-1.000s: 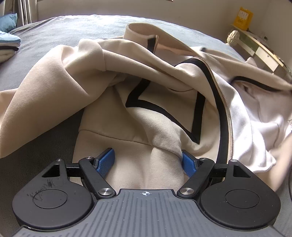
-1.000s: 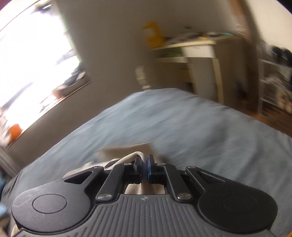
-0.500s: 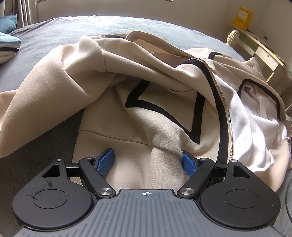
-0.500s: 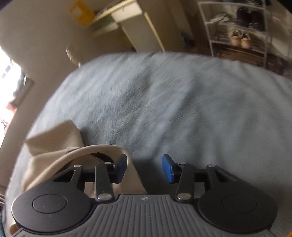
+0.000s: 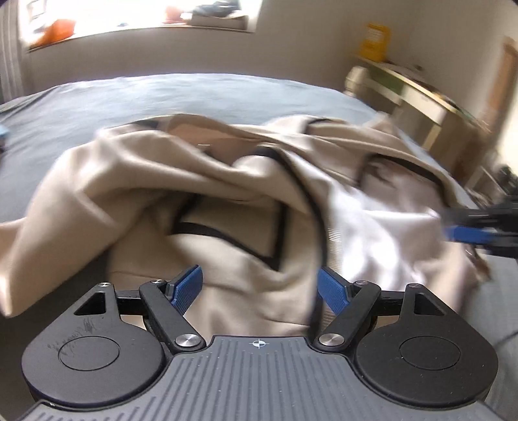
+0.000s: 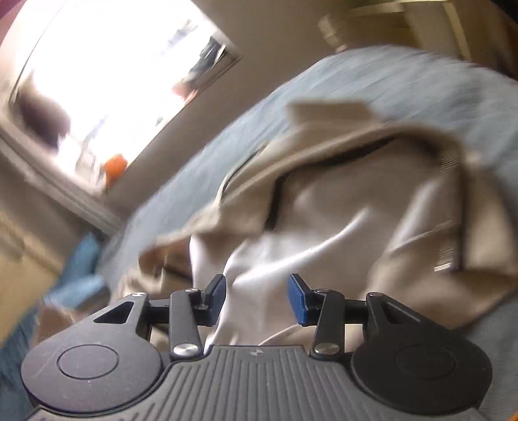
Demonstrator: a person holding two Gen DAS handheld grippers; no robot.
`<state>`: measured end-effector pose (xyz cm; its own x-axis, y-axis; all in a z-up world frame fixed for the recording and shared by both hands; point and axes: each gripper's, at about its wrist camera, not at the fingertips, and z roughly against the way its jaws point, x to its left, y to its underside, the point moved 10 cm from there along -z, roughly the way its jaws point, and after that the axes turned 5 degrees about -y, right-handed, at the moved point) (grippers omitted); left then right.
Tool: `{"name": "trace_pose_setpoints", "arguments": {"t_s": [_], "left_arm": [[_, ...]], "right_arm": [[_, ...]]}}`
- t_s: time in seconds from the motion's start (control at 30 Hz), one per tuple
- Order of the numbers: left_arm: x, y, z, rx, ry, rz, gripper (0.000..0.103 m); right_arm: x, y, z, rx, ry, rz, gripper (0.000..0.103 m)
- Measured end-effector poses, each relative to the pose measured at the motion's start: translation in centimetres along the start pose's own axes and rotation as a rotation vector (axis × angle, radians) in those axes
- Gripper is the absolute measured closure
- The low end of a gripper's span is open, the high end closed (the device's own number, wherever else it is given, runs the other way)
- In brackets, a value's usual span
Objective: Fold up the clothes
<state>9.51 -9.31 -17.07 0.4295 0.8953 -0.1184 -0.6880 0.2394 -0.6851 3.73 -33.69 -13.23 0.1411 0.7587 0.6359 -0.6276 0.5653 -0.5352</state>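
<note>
A: Largest item?
B: Bed (image 5: 194,94), grey-blue cover, fills most of both views. Wall w/ bright window (image 5: 139,16) behind; pale desk (image 5: 417,97) at right in left-wrist view, yellow box (image 5: 375,42) on top.

A: Task item, location?
B: Beige zip jacket (image 5: 136,181), black trim, crumpled on bed, approx. centre. Front open, white lining (image 5: 382,226) exposed on right side in left-wrist view. Same jacket (image 6: 372,200) in right-wrist view, lining facing up. Both frames motion-blurred; fine detail not readable.

A: Left gripper status?
B: Left gripper (image 5: 259,288) over near hem of jacket. Blue pads (image 5: 187,288) spread wide, fabric visible between, no pinch.

A: Right gripper status?
B: Right gripper (image 6: 255,294) over white lining. Pads (image 6: 296,298) apart, approx. half spread, nothing clamped; contact w/ fabric below cannot be confirmed. Also visible at right edge of left-wrist view as blurred black/blue shape (image 5: 476,226) next to jacket's right side.

A: Smaller items?
B: Blue cloth (image 6: 81,272) at left in right-wrist view, off jacket. Orange object (image 6: 113,166) on window sill.
</note>
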Motion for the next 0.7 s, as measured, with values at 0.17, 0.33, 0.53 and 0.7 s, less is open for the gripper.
{"name": "trace_pose_setpoints", "arguments": {"t_s": [0.17, 0.33, 0.53, 0.7], "left_arm": [[-2.9, 1.8, -1.6, 0.054, -0.033, -0.166, 0.028], [-2.5, 2.4, -2.0, 0.065, -0.076, -0.199, 0.043], [0.2, 0.9, -1.1, 0.049, -0.178, -0.088, 0.095], [4.4, -0.1, -0.4, 0.038, -0.280, 0.029, 0.097]], "right_arm": [[0.2, 3.0, -5.5, 0.040, 0.089, 0.102, 0.059], [-1.8, 4.4, -6.6, 0.023, 0.108, 0.072, 0.062], [-2.5, 4.7, -6.3, -0.005, 0.061, 0.046, 0.066], [-2.5, 4.8, -6.3, -0.030, 0.057, 0.060, 0.066]]}}
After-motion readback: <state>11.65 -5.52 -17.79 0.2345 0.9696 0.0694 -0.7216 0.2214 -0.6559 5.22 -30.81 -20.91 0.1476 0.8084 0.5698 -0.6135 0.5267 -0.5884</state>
